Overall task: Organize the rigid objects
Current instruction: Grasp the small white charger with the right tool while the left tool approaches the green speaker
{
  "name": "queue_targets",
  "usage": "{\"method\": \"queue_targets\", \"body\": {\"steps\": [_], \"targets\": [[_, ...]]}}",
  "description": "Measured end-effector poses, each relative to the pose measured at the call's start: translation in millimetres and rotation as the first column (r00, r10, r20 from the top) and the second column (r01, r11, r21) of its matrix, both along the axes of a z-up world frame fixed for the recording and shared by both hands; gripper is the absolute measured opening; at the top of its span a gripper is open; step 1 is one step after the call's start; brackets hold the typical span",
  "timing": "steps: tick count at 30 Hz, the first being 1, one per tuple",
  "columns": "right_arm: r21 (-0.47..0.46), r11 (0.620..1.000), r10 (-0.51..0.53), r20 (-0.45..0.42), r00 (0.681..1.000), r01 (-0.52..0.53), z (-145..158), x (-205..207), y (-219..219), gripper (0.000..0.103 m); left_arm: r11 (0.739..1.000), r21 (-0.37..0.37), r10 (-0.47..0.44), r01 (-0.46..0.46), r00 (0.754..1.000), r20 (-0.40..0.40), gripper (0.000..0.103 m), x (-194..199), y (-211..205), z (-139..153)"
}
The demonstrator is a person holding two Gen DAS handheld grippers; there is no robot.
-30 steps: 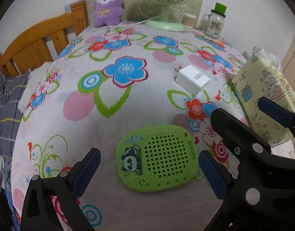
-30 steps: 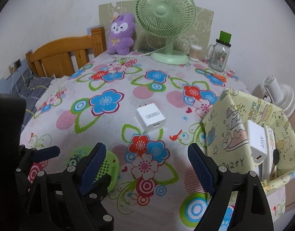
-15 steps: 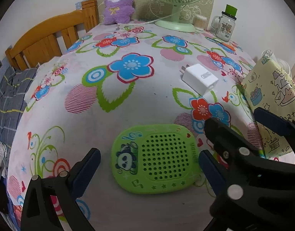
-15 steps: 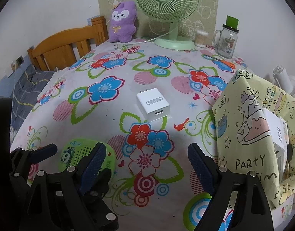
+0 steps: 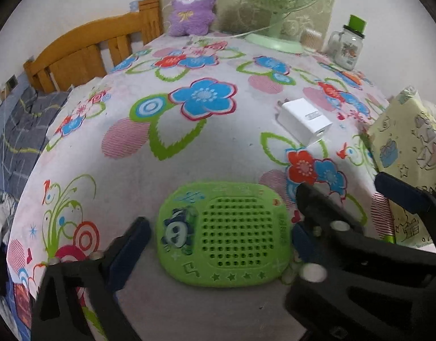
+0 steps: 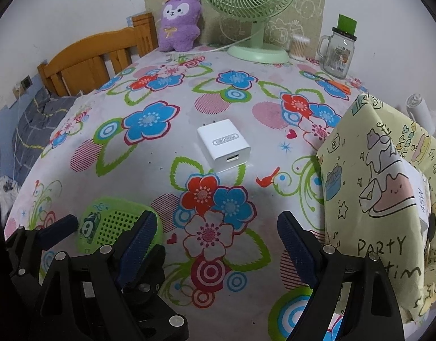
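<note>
A flat green perforated case with a panda (image 5: pixel 223 234) lies on the flowered tablecloth. My left gripper (image 5: pixel 218 236) is open, its blue pads on either side of the case and close to its ends; it also shows in the right wrist view (image 6: pixel 104 227). A white USB charger (image 6: pixel 223 145) lies mid-table, also in the left wrist view (image 5: pixel 303 120). My right gripper (image 6: pixel 215 241) is open and empty above the cloth, in front of the charger. A yellow cartoon-print bag (image 6: pixel 382 199) stands at the right, with a white box inside.
At the far edge stand a green desk fan (image 6: pixel 255 14), a purple plush toy (image 6: pixel 178 20), a glass jar mug (image 6: pixel 338 51) and a cotton-swab tub (image 6: pixel 299 47). A wooden headboard (image 6: pixel 95 59) and bedding lie left of the table.
My left gripper has moved forward and lower, so the green case now sits between its pads. My right gripper has moved closer to the table and the charger.
</note>
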State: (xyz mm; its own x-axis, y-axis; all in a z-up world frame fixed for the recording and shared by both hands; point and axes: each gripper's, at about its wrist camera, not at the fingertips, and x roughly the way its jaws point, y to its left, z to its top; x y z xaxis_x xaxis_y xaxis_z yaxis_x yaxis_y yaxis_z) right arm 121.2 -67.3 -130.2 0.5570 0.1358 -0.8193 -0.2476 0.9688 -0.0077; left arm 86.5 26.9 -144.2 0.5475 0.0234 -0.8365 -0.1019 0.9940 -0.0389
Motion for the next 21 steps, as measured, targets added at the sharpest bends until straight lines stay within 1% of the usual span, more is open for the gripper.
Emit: {"method": "queue_targets", "body": {"steps": [6,10,21], "targets": [[0.0,1.0,-0.008,-0.009,1.0,0.008,-4,5,2,0.089,0.999,-0.001,-0.045,0.045,0.999,0.004,0.095,5,-1,0],[0.005,1.0,-0.016,-0.003,1.0,0.016,-4,13,5,0.089,0.998,0.017,-0.061,0.061,0.998,0.003,0.095,14,1,1],[0.029,0.999,-0.033,-0.003,0.999,0.034,-4,41,11,0.089,0.996,0.015,-0.093,0.093,0.996,-0.001,0.095,41,7,4]]}}
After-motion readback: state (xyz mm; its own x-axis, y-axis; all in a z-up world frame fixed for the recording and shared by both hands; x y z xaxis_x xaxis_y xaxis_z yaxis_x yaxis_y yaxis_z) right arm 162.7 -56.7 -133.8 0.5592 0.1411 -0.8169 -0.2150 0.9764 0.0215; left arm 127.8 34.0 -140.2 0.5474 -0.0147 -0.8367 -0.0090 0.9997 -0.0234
